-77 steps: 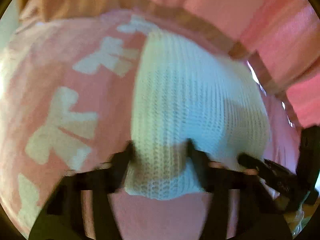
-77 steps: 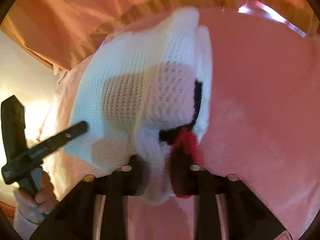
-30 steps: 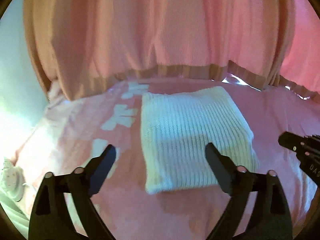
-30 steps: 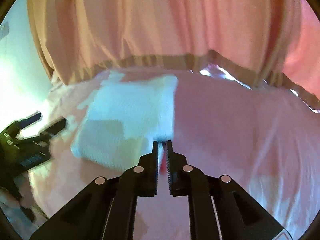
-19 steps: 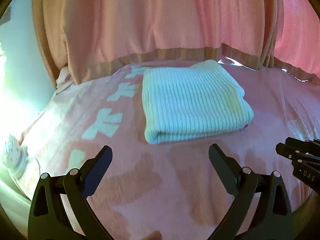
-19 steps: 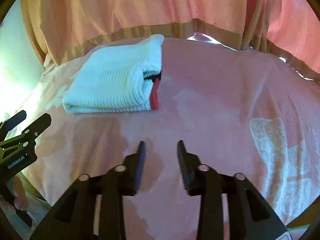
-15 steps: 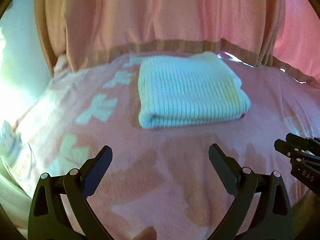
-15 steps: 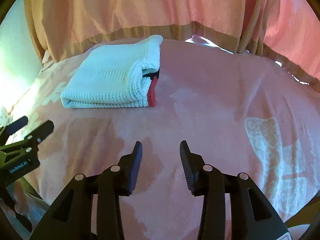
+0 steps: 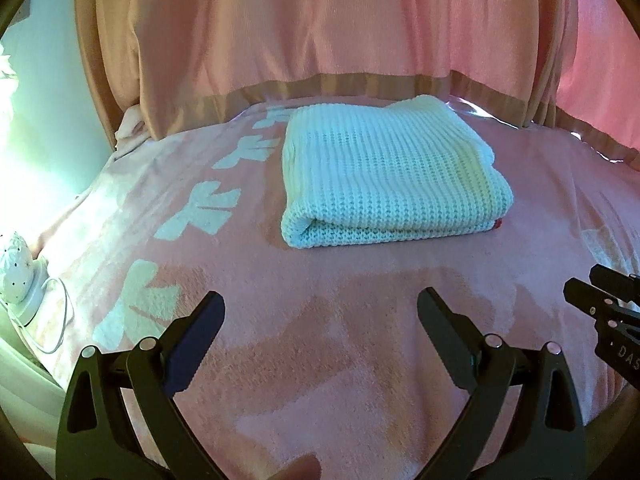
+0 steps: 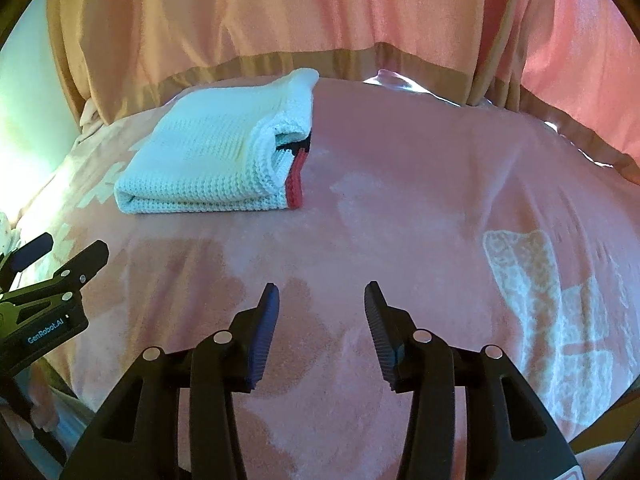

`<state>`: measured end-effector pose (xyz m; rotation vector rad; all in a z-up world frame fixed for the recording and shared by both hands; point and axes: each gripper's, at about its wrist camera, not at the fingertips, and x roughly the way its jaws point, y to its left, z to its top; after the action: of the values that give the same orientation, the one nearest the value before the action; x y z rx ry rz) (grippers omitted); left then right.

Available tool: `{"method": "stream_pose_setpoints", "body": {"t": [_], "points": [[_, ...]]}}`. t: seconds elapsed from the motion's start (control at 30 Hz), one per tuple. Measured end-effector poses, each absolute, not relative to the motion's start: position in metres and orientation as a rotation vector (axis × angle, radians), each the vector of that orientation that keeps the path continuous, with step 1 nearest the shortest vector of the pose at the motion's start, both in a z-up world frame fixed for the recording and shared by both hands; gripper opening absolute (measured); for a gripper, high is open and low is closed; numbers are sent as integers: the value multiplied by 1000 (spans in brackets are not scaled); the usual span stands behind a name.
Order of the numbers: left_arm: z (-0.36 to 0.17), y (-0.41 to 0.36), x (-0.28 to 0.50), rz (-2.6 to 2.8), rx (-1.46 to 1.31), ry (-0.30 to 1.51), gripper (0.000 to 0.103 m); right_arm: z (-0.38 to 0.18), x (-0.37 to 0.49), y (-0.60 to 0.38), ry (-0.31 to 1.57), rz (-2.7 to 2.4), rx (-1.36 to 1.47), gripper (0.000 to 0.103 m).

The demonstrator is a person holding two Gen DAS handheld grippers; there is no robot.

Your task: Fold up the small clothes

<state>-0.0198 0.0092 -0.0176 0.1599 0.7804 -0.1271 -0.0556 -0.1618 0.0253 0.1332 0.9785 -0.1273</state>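
A white knitted garment (image 9: 384,176) lies folded into a neat rectangle on the pink blanket (image 9: 360,320), toward the far side. In the right wrist view the garment (image 10: 212,160) shows a red and black trim at its right end. My left gripper (image 9: 320,312) is open and empty, held well short of the garment. My right gripper (image 10: 320,300) is open and empty, near of the garment and to its right. Each gripper shows at the edge of the other's view: the right gripper (image 9: 600,308) and the left gripper (image 10: 60,260).
Pink curtains (image 9: 320,40) with a tan hem hang just behind the blanket. The blanket has white bow patterns (image 9: 208,208) on the left and one (image 10: 552,300) on the right. A small white lamp (image 9: 18,272) with a cord sits at the left edge.
Both grippers let go of the folded garment and pulled back toward me. The right gripper opened wider over the last half second. The garment stays folded on the blanket.
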Motion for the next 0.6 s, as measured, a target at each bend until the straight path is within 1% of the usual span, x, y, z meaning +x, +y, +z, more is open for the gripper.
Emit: {"method": "stream_pose_setpoints", "body": {"t": [0.6], "points": [[-18,11,-20,-110,170,777,95,23,-54,-157,983,-124,117,44]]}}
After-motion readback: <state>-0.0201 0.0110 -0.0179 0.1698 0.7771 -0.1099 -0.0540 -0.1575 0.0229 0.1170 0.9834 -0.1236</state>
